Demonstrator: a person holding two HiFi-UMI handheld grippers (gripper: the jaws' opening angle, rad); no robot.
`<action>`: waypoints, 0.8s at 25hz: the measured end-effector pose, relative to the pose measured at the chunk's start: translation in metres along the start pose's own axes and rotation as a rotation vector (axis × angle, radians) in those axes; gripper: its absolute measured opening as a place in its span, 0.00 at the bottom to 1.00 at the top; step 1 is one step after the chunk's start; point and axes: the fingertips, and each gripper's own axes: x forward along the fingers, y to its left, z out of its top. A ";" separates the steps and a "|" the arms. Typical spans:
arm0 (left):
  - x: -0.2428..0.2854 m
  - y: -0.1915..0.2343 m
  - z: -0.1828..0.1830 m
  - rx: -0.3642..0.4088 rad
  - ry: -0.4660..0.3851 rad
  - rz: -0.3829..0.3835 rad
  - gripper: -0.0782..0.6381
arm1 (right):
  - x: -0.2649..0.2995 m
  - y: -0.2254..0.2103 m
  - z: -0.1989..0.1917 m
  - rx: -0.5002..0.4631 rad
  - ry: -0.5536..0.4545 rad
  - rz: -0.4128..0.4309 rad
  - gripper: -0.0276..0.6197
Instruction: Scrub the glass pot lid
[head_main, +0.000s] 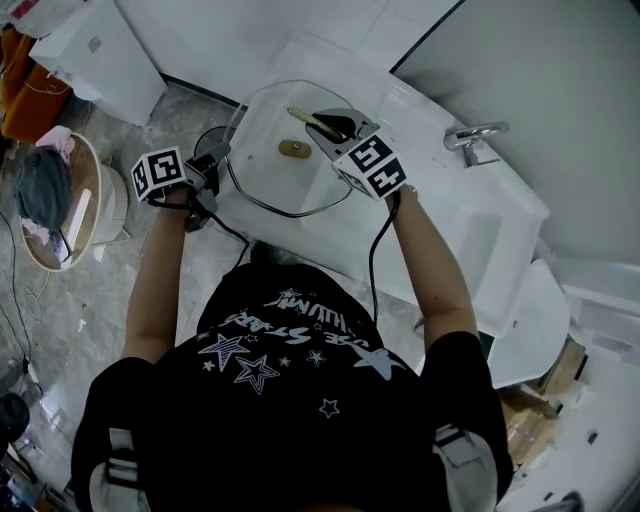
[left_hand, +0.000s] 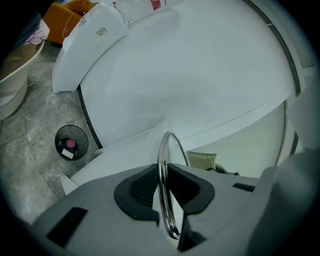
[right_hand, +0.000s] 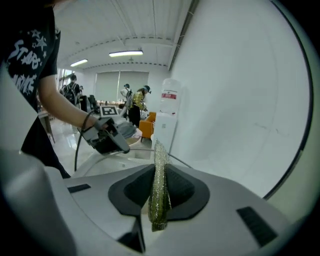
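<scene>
Two grippers meet above the white basin (head_main: 450, 200), and everything sits close over its left end. The left gripper (head_main: 215, 160) has its jaws drawn nearly together on the thin metal rim of the glass pot lid (head_main: 262, 140); its pads press the rim from both sides at the edge of the lid that overhangs the basin's left side. The lid hangs over the basin with its broad face turned up toward the head view, its brown knob (head_main: 294, 149) near the middle. The right gripper (head_main: 335, 125) reaches in over the lid from the basin's middle, jaws pinched tight on a flat greenish-gold scouring pad (head_main: 312, 121) that stands edgewise between the pads and pokes out past the tips. Whether the pad touches the glass I cannot tell. A chrome tap (head_main: 476, 136) stands at the basin's right, well apart from the lid.
</scene>
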 end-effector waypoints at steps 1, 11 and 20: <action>0.000 0.000 0.000 -0.001 0.001 0.000 0.20 | 0.005 -0.004 -0.001 -0.038 0.018 -0.016 0.14; 0.000 0.001 0.000 -0.002 0.012 0.004 0.20 | 0.041 -0.009 -0.017 -0.348 0.128 0.040 0.14; -0.001 0.000 0.001 -0.008 0.000 0.002 0.20 | 0.034 -0.030 -0.039 -0.238 0.129 0.002 0.14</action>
